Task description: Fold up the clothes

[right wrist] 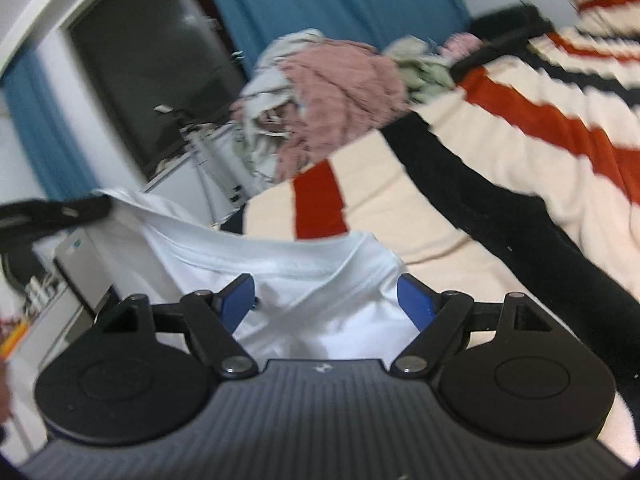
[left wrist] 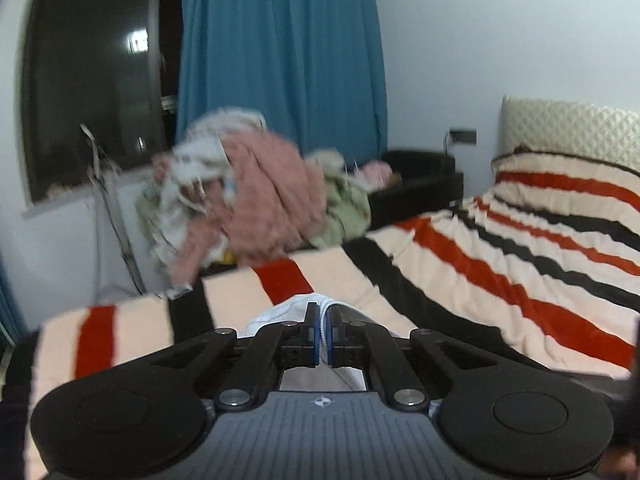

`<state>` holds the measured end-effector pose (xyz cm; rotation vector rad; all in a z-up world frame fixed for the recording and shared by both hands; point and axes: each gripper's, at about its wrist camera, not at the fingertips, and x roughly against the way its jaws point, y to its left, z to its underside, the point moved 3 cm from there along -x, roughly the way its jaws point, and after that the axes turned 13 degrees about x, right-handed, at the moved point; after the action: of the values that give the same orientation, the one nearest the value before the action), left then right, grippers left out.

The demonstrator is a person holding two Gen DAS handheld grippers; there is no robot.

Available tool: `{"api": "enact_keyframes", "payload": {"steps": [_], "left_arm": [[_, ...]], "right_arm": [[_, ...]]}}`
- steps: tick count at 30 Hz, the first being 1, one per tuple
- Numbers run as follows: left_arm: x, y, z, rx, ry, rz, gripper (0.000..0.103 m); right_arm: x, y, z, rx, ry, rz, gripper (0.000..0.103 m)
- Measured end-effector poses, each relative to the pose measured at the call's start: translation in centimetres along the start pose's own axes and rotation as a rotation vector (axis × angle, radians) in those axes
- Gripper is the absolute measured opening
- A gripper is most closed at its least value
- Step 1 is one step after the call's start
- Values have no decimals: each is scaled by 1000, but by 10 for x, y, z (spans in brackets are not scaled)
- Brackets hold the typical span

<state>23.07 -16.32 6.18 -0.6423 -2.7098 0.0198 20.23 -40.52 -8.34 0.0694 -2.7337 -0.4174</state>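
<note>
A white T-shirt (right wrist: 288,256) hangs over the striped bed, lifted at one corner. My left gripper (left wrist: 323,312) is shut on an edge of the white T-shirt (left wrist: 280,314); in the right wrist view the left gripper (right wrist: 92,204) shows at the far left, pulling that corner up. My right gripper (right wrist: 328,292) is open, its blue pads either side of the shirt's fabric without pinching it.
The bed has a cream, red and black striped blanket (left wrist: 500,264). A heap of pink, white and green clothes (left wrist: 256,188) lies beyond the bed's edge. A blue curtain (left wrist: 280,48), a dark window (left wrist: 92,80) and a black cabinet (left wrist: 420,176) stand behind.
</note>
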Motion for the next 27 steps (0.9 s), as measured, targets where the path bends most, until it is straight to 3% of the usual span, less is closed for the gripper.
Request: {"api": "enact_keyframes", "payload": {"steps": [7, 12, 16, 21, 27], "left_arm": [[121, 11, 49, 71, -105, -51, 3], [171, 46, 90, 240, -133, -62, 3], [183, 74, 111, 352, -103, -73, 3], [192, 87, 115, 387, -93, -57, 3], [184, 93, 119, 414, -46, -67, 6]], "right_arm": [[51, 40, -1, 139, -19, -44, 81], [68, 59, 3, 222, 14, 58, 81], [78, 47, 10, 131, -10, 216, 79], [109, 56, 0, 143, -199, 359, 81], [132, 90, -1, 326, -352, 370, 81]]}}
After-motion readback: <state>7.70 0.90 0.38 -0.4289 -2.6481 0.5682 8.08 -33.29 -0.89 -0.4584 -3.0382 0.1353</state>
